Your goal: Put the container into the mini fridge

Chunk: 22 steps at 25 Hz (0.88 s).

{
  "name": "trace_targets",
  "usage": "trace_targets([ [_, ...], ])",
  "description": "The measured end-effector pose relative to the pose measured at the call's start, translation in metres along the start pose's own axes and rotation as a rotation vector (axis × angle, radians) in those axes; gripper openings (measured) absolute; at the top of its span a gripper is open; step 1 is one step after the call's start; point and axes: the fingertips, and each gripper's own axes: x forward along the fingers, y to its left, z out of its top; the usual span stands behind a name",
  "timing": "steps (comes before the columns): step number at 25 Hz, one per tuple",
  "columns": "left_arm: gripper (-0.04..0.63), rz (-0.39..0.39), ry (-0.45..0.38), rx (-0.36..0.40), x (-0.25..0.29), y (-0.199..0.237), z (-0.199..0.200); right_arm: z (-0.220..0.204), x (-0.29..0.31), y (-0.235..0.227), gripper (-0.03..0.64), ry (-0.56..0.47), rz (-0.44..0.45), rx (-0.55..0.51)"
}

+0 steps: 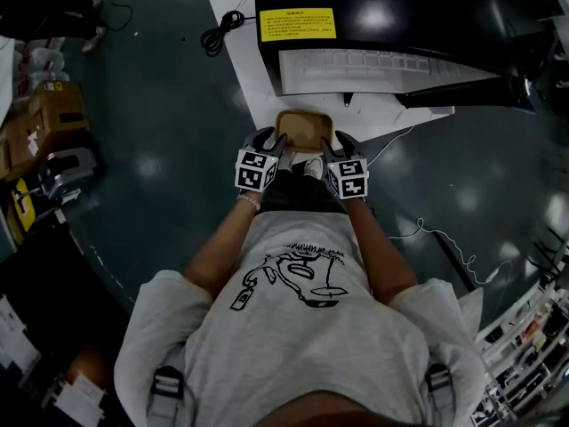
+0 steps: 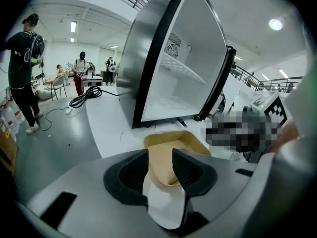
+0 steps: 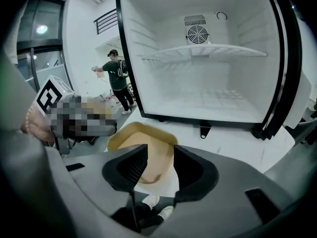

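A tan shallow container sits on a white floor board in front of the open mini fridge. My left gripper is at its left end and my right gripper at its right end. In the left gripper view the container's rim lies between the jaws of the gripper, with a gap on each side. In the right gripper view the gripper likewise straddles a corner of the container without pressing it. The fridge is white and empty inside, with one wire shelf.
The fridge door stands open to the right. A black coiled cable lies on the board's far left. Boxes and gear line the left side. People stand further off. My shoes show below the right gripper.
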Motion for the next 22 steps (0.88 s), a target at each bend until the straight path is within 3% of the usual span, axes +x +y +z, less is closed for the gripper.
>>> trace_targets([
  [8, 0.176, 0.038, 0.035, -0.027, 0.013, 0.013, -0.008, -0.015, 0.015, -0.010, 0.169, 0.038, -0.009, 0.039],
  [22, 0.173, 0.007, 0.067, -0.036, 0.025, 0.013, -0.014, -0.026, 0.029, -0.010, 0.167, 0.078, 0.009, 0.062],
])
